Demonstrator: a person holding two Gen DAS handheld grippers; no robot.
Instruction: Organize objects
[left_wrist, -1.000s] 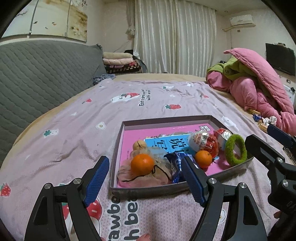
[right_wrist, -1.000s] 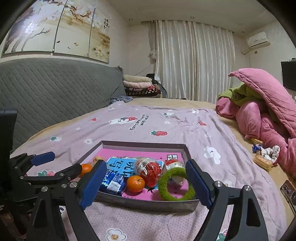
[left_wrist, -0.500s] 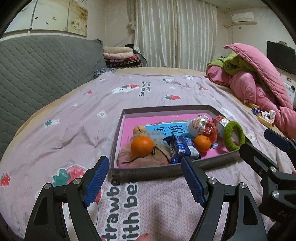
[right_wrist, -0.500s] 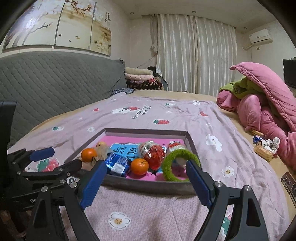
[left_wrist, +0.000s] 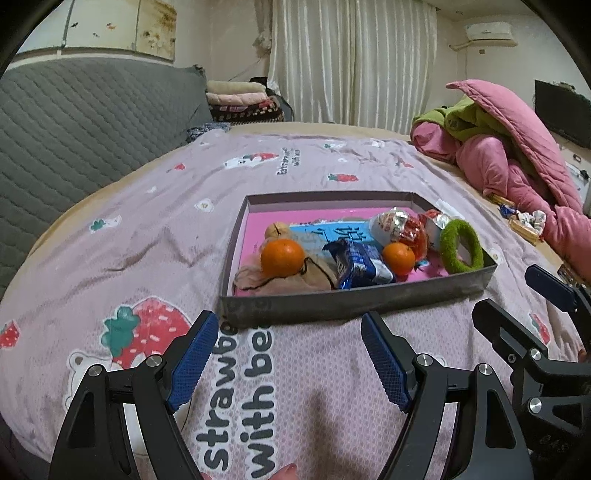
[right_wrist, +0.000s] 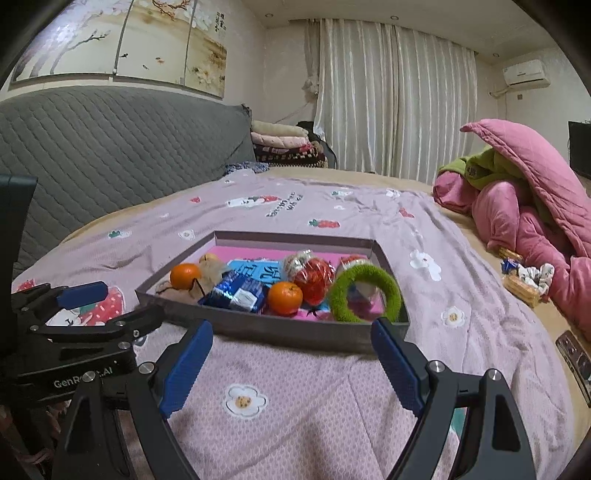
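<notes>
- A shallow grey tray with a pink floor sits on a bed covered by a pale purple strawberry-print sheet.
- Inside the tray, at its left, a larger orange rests on a crumpled beige cloth; a walnut-like brown item lies just behind it.
- A blue foil snack packet lies near the middle, with a smaller orange just to its right.
- Behind them lie a blue booklet and a red-and-silver wrapped packet.
- A fuzzy green ring leans against the tray's right wall.
- The left gripper hangs over the sheet just short of the tray's near wall, its blue-padded jaws spread wide with nothing between them.
- The right gripper is likewise wide apart and empty, its tips close to the tray's near wall.
- In the right wrist view the left gripper shows at the left edge beside the tray.
- A heap of pink and green quilts lies at the bed's right side, well apart from the tray.
- A grey quilted headboard stands at the left.
</notes>
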